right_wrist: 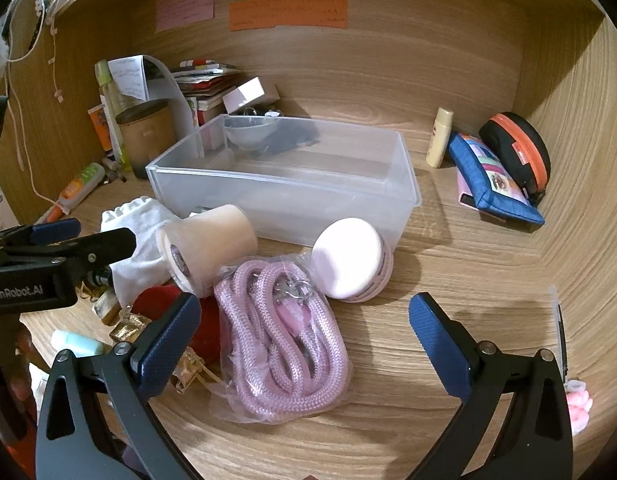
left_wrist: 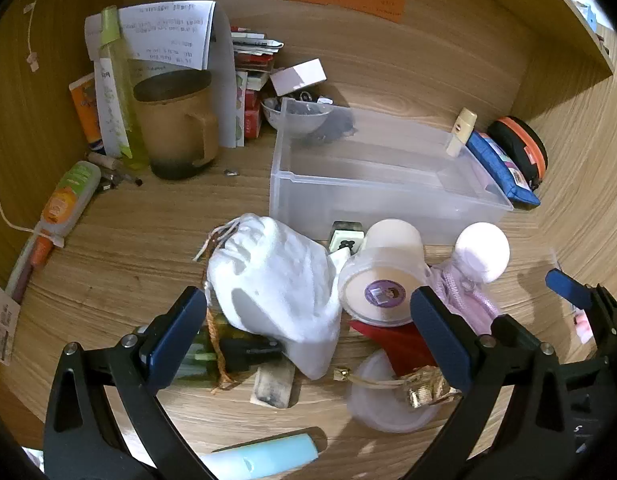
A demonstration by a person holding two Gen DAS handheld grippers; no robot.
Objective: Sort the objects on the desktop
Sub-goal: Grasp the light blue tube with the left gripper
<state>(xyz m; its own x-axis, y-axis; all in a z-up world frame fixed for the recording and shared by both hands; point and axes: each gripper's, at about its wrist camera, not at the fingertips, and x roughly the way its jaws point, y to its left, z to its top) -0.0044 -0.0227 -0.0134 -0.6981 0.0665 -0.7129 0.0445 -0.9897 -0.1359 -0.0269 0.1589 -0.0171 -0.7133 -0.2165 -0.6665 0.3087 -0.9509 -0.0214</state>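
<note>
A clear plastic bin (left_wrist: 388,184) (right_wrist: 284,184) stands on the wooden desk, nothing visible inside it. In front of it lie a white drawstring pouch (left_wrist: 276,280), a cream roll (left_wrist: 384,268) (right_wrist: 212,240) on its side, a round white jar (right_wrist: 348,264) and a bagged pink rope (right_wrist: 284,344). My left gripper (left_wrist: 306,300) hovers open above the pouch and the roll, touching neither. Over the pink rope my right gripper (right_wrist: 304,300) is spread wide and holds nothing. A red item (left_wrist: 400,340) and a gold clip (left_wrist: 420,390) lie partly under the heap.
A brown mug (left_wrist: 176,128), a green spray bottle (left_wrist: 120,92) and stacked booklets crowd the back left. A blue pouch (right_wrist: 492,184), a black-and-orange case (right_wrist: 516,152) and a small cream bottle (right_wrist: 438,138) sit right of the bin. A light blue tube (left_wrist: 264,456) lies near the front edge.
</note>
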